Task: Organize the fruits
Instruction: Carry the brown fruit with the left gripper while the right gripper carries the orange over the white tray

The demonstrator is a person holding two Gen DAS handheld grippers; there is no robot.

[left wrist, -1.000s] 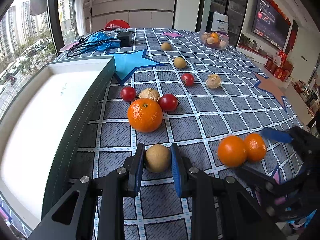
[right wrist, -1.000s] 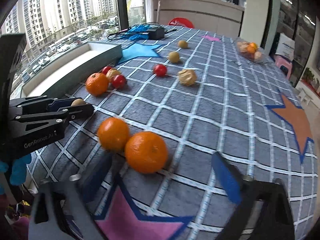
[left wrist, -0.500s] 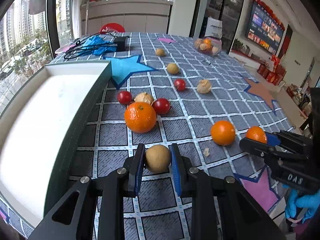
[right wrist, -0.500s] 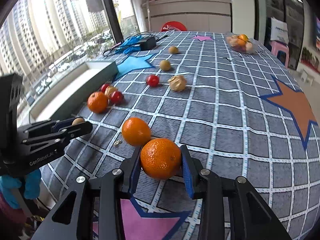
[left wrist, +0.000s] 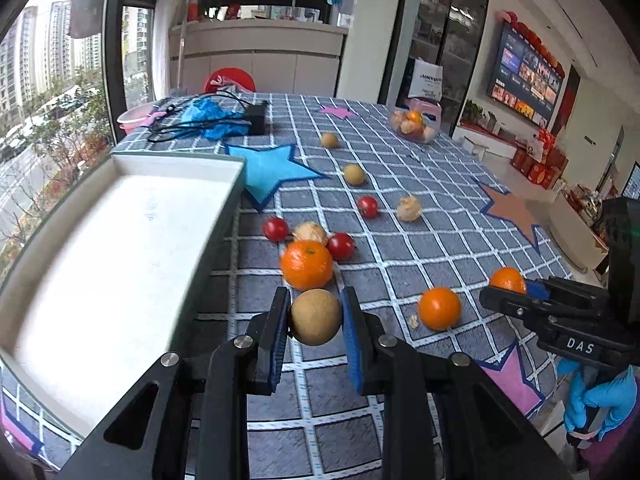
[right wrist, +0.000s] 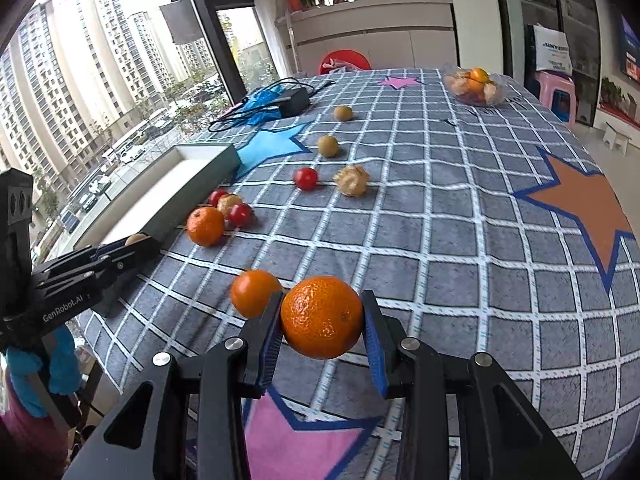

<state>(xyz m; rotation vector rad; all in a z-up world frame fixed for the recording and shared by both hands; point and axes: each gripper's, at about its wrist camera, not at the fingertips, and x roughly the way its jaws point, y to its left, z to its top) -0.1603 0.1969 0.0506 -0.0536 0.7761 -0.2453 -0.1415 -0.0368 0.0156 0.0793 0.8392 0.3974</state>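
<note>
My left gripper is shut on a round brown fruit and holds it above the checked cloth, beside the white tray. My right gripper is shut on an orange, lifted off the cloth; it shows at the right of the left wrist view. Two more oranges, three red tomatoes, husked fruits and two brown fruits lie on the table.
The tray's dark rim runs along the table's left side. Cables, a black adapter and a blue bag lie at the far left. A clear bag of fruit sits at the far end. The right table edge drops off.
Both grippers have risen with their fruit. A second ago the right gripper was open around the orange; it then shut on it and lifted it away from the neighbouring orange.
</note>
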